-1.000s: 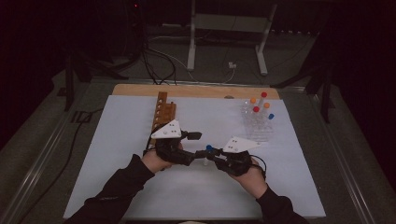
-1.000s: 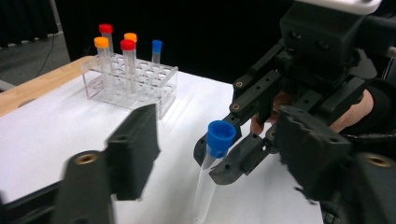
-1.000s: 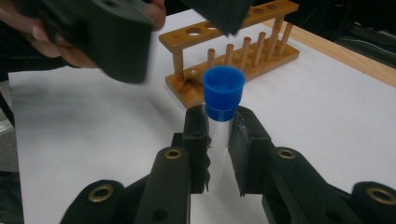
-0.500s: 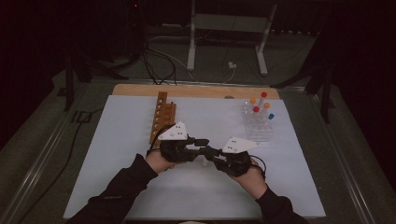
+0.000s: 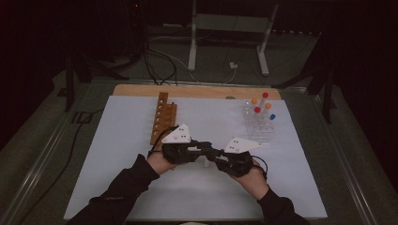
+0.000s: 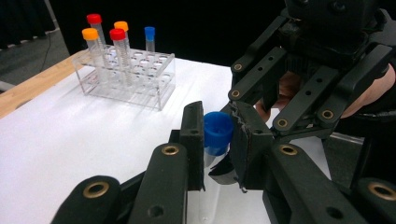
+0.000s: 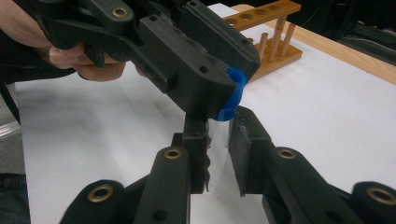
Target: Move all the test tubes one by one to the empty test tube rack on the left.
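Gripping a clear plastic tube [image 7: 219,140] with our right gripper [image 7: 219,140], we have just closed our left gripper [image 6: 217,135] on its ribbed blue cap [image 6: 217,132].

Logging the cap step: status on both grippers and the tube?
Left gripper has just closed, shut on blue cap. Right gripper shut on clear tube below the cap. Tube held above the white mat; nothing in the way.
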Motion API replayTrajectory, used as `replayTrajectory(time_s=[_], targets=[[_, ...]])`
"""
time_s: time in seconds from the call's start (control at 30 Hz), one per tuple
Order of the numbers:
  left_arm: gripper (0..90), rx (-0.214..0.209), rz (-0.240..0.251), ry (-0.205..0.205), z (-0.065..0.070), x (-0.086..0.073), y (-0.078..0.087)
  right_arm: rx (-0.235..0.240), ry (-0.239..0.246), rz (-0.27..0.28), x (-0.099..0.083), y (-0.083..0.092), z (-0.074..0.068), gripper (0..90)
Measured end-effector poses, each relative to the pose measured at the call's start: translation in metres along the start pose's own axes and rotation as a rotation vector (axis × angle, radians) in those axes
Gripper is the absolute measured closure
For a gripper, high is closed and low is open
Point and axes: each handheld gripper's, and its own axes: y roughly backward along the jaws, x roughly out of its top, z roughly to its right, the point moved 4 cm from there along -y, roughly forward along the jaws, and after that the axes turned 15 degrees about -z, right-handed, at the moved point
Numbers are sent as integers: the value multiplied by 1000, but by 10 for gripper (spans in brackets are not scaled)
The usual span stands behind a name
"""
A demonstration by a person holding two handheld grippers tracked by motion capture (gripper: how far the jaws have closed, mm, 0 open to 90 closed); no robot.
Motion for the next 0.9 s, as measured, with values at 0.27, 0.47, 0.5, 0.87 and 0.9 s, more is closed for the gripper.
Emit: replayTrajectory(time_s=[0.27, 0.47, 0.5, 0.87, 0.9], targets=[[772, 18, 15, 10, -4, 1, 4, 1, 9, 20, 0, 1, 0, 660], [772, 45, 38, 39, -13, 2, 16, -13, 0, 25, 0, 0, 3, 503], [772, 45, 38, 39, -13, 2, 16, -14, -7, 29, -1, 0, 4, 481], [772, 102, 47, 56, -31, 3, 33, 15, -22, 40, 1, 0, 6, 203], [772, 109, 49, 62, -34, 4, 34, 13, -24, 43, 1, 1, 6, 174]])
